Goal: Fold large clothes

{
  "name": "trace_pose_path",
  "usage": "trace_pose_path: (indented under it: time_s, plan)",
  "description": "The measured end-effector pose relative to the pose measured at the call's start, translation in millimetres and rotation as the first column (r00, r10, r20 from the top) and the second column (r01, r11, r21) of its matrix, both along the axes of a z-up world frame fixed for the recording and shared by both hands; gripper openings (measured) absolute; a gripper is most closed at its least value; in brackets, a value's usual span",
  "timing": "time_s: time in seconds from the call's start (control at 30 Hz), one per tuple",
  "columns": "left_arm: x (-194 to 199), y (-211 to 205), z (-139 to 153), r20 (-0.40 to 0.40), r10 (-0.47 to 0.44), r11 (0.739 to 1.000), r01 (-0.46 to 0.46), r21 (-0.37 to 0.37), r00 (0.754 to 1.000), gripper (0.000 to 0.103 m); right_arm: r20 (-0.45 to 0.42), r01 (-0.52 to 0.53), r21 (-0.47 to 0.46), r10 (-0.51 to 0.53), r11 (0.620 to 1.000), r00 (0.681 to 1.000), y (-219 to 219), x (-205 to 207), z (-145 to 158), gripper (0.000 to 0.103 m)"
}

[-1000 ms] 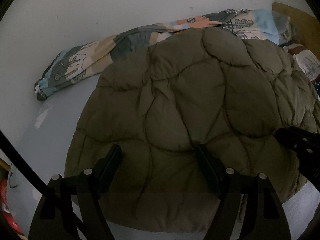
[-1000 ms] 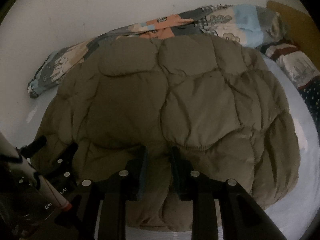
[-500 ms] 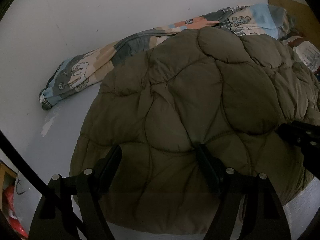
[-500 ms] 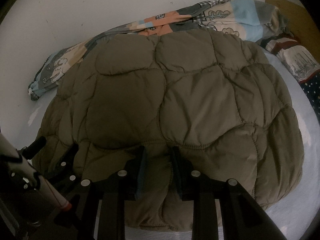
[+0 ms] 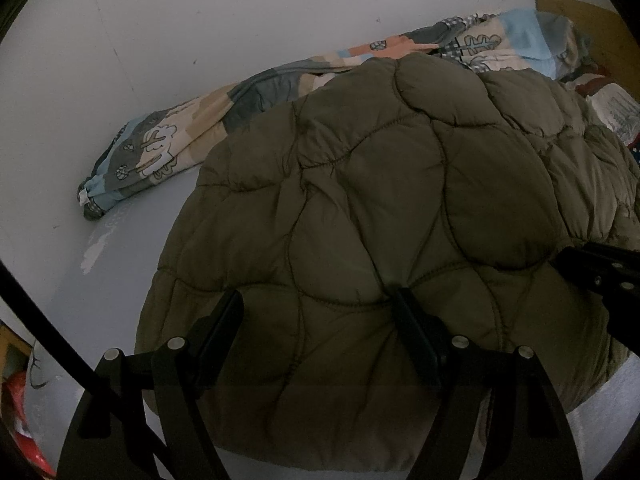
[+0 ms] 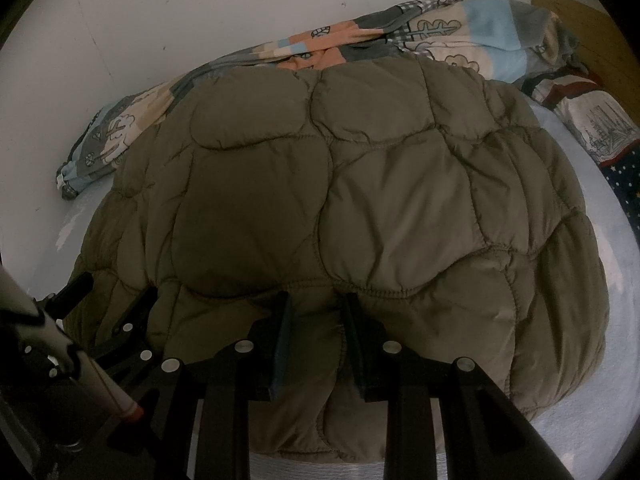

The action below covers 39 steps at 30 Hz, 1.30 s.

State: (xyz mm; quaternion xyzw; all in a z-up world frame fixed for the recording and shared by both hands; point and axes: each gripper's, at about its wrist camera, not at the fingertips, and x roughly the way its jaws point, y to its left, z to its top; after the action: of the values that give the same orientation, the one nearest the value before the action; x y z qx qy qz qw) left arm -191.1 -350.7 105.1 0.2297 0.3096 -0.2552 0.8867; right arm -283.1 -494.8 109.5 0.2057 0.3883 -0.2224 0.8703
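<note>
Olive quilted jacket (image 5: 380, 232) lies spread on the pale bed sheet (image 5: 120, 280), its far edge against a patterned blanket (image 5: 160, 148) bunched along the white wall (image 5: 200, 20). My left gripper (image 5: 316, 320) stands wide over the jacket's near part, fingers apart on the padding with no fold pinched. My right gripper (image 6: 314, 320) is narrow, its two fingers (image 6: 280, 332) squeezing a ridge of the jacket near the front hem. A second printed cloth (image 6: 592, 120) lies right of the jacket.

quilt (image 6: 460, 36): near edge hidden behind jacket (image 6: 360, 200)
pillow (image 6: 596, 132): cut off at right edge
red item (image 5: 20, 420): unidentifiable, cropped
</note>
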Motion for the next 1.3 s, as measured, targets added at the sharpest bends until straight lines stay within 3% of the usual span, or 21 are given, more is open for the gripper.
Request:
trace_pose_path:
  time_s: [0.97, 1.17, 1.3]
  plan:
    - [5, 2, 0, 0.013, 0.008, 1.0, -0.008, -0.011, 1.0, 0.08, 0.023, 0.014, 0.027, -0.014, 1.0, 1.0, 0, -6, 8, 0.034]
    - [6, 2, 0, 0.014, 0.009, 1.0, -0.009, -0.012, 1.0, 0.08, 0.044, 0.089, 0.004, -0.089, 0.996, 0.995, -16, -20, 20, 0.042]
    - [6, 3, 0, 0.017, 0.009, 1.0, -0.009, -0.011, 1.0, 0.081, 0.024, 0.14, 0.062, -0.141, 0.988, 0.99, -33, -27, 11, 0.043]
